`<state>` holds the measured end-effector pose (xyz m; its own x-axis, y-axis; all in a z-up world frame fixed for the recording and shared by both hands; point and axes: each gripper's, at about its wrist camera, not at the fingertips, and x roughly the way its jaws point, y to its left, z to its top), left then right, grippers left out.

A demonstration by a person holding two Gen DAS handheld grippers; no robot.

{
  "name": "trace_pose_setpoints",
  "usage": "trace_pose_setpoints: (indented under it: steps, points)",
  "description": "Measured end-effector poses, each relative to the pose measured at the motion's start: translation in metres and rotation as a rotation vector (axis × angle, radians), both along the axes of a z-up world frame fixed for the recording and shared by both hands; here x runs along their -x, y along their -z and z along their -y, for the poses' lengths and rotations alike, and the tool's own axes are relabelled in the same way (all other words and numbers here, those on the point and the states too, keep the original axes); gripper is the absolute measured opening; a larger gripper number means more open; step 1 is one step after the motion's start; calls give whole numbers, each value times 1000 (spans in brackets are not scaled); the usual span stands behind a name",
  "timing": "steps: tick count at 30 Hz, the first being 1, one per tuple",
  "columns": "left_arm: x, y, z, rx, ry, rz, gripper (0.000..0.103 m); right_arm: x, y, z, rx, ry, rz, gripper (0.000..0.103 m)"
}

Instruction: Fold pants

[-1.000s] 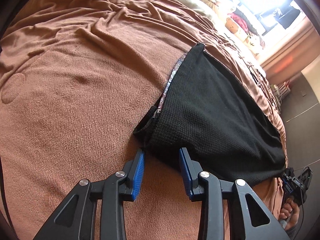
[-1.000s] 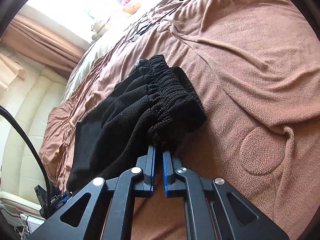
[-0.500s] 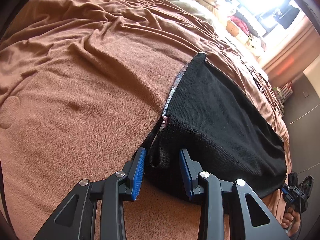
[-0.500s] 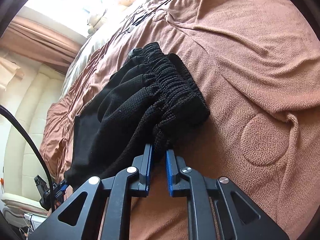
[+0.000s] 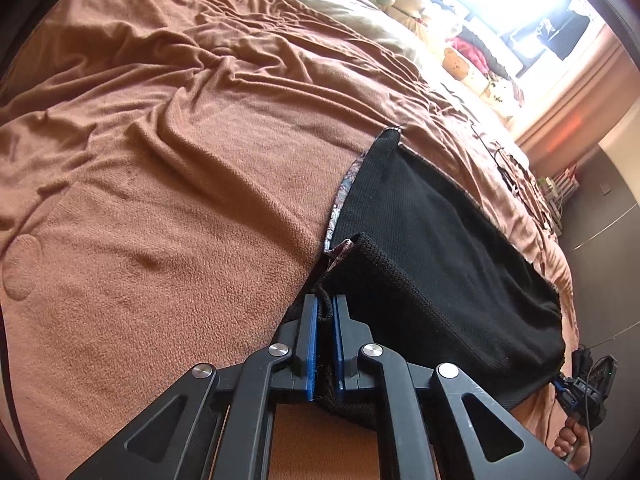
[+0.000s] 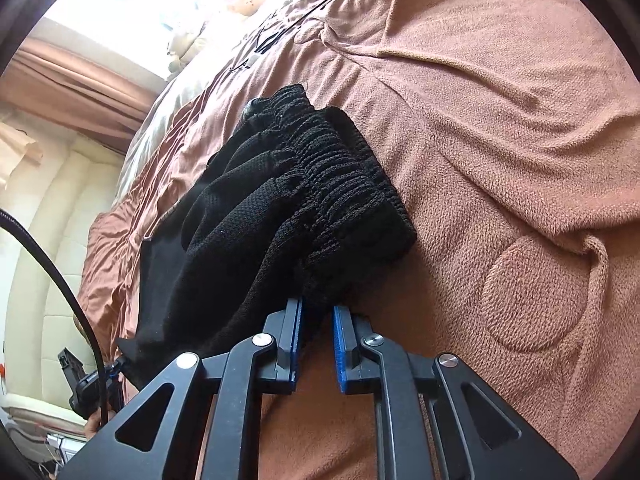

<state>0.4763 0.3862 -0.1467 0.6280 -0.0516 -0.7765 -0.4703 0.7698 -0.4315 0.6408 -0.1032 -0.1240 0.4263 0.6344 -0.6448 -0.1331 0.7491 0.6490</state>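
The black pants [image 5: 440, 264] lie on the brown blanket [image 5: 160, 200] of the bed, and both tools grip them, one at each end.

In the left wrist view the left tool [image 5: 325, 320] sits at the bottom centre of the frame. Its jaws have just been closing and now pinch a corner of the black cloth, which looks like the hem end; a patterned lining shows along that edge. From there the garment runs off toward the right edge and lower right of the frame, where the other tool is dimly visible in a hand.

In the right wrist view the right tool [image 6: 316, 320] is at the bottom centre, clenched on the gathered elastic waistband [image 6: 340, 184]; the cloth between its blue pads is dark and partly shadowed, so how much of it is caught is hard to judge. The pants stretch from there to the lower left of that frame.

So the long axis runs straight from one tool to the other. A fold would likely mean carrying one end along that axis onto the other.
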Motion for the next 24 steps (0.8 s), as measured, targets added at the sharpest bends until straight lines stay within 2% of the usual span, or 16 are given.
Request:
trace_pose_setpoints:
  steps: [6,10,13,19,21,23,24]
  points:
    - [11,-13,4,-91,7,-13,7,6,-4,0,22,-5,11,8]
    - [18,-3,-1,-8,-6,-18,4,7,-6,-1,40,-7,8,8]
    - [23,3,-1,-6,-14,-44,4,8,-7,1,35,-1,5,8]
    - [29,23,-4,56,-43,-101,5,8,-9,3,44,10,0,8]
    - [31,23,-4,90,-40,-89,12,9,-10,3,45,6,-10,8]
    - [35,22,-7,114,-55,-73,36,9,-11,5,19,4,-26,11]
    - [38,21,-8,126,-63,-56,41,9,-11,7,2,3,-30,17]
